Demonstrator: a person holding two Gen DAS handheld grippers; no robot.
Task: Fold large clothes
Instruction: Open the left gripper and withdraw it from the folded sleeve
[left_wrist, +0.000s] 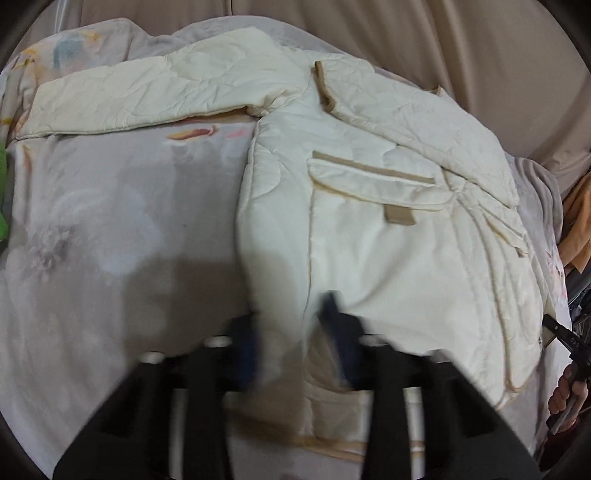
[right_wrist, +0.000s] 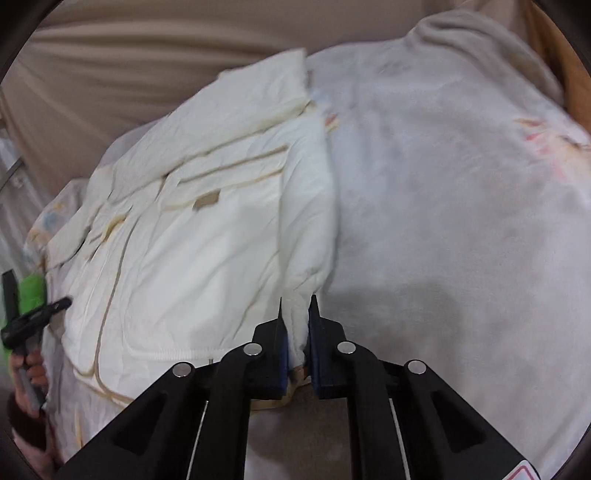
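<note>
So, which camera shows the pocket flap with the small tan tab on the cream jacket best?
The left wrist view. There the pocket flap on the cream jacket lies near the middle of the picture, fairly sharp, and its tan tab is clear. In the right wrist view the flap is smaller, slanted and blurred.

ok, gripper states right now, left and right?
Left gripper: closed on the cream jacket hem.
Right gripper: closed on the jacket's folded edge.

The left black two-finger gripper (left_wrist: 291, 332) points down, its fingers pinched on cream cloth. The right black two-finger gripper (right_wrist: 295, 310) does the same. A bare hand (right_wrist: 31, 369) holds a handle.
</note>
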